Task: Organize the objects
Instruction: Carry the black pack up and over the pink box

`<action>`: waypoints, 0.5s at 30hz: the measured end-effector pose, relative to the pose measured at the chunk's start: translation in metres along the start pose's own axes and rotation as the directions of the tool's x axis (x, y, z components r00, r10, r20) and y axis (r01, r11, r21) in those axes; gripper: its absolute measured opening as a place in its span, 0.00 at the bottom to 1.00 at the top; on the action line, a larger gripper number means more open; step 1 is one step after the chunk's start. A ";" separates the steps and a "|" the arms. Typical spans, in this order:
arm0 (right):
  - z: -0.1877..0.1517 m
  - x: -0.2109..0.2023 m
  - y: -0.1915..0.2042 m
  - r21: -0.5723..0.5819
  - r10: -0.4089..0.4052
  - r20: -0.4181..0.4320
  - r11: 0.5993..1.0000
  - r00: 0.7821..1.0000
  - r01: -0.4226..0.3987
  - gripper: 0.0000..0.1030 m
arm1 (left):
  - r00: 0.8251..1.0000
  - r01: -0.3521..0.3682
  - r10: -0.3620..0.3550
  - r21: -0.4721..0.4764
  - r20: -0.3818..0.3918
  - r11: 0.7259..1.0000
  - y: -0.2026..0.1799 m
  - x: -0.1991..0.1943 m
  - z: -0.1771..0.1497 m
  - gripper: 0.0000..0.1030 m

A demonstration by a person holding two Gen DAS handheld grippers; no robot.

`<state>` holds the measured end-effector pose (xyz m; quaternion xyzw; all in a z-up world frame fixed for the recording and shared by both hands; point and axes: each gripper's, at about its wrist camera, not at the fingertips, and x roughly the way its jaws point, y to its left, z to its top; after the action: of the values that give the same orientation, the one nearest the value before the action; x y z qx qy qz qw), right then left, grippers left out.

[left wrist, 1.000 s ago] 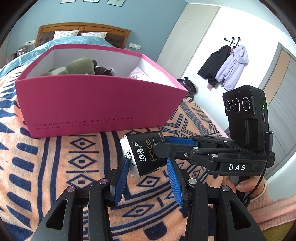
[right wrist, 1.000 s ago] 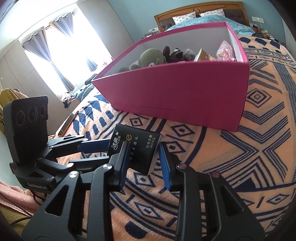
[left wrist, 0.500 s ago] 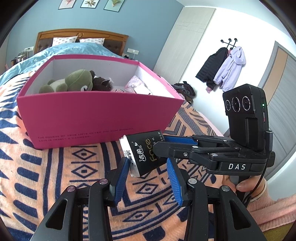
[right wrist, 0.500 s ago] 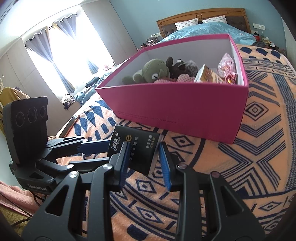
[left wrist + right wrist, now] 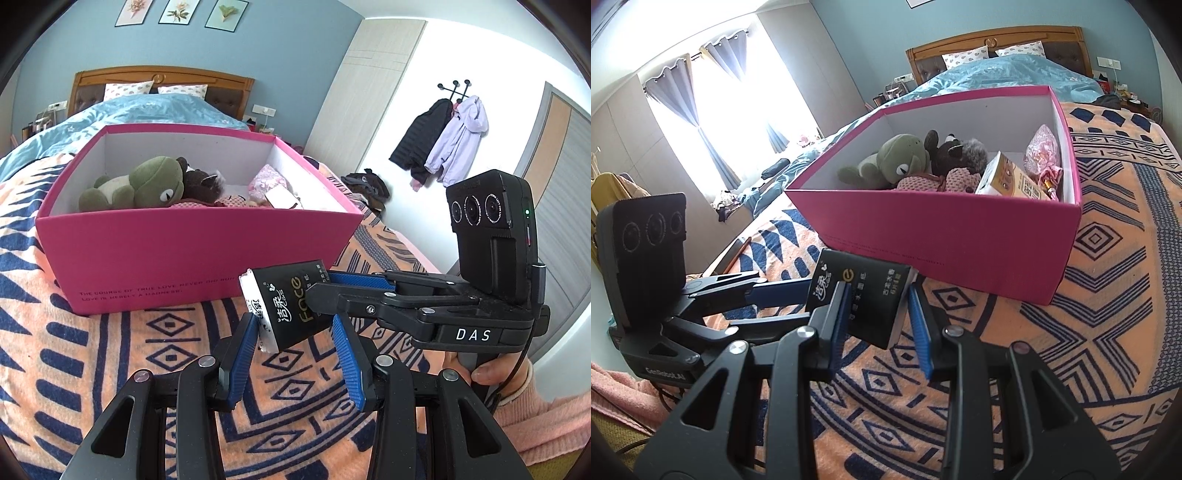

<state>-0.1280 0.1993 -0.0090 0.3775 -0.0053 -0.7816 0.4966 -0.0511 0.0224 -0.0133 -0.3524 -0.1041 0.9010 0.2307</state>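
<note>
Tissue pack [image 5: 291, 306] apparently lifted; box [image 5: 192, 251] lower.

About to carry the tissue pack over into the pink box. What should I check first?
1. Left gripper closed on the tissue pack: ok, the pack sits between its fingers.
2. Right gripper on the pack: ok, closed on it from the side.
3. Pack clear of the blanket: cannot tell.
4. Pack above the pink box rim: not ok, it hangs in front of the near wall.
5. Free spot inside, beside the plush frog and carton: cannot tell, the wall hides the floor.
</note>
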 end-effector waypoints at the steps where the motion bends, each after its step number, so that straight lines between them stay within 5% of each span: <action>1: 0.000 -0.001 0.000 -0.001 -0.001 0.002 1.000 1.000 0.001 0.34 | 1.000 0.001 -0.001 0.001 0.002 1.000 0.000 0.000 0.001 0.41; 15: 0.010 -0.007 0.004 -0.031 -0.007 0.028 1.000 1.000 0.008 0.34 | 1.000 -0.011 0.010 0.021 0.026 1.000 -0.002 -0.004 0.011 0.41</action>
<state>-0.1289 0.1990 0.0037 0.3589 0.0012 -0.7886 0.4993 -0.0557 0.0215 -0.0024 -0.3386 -0.0955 0.9078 0.2284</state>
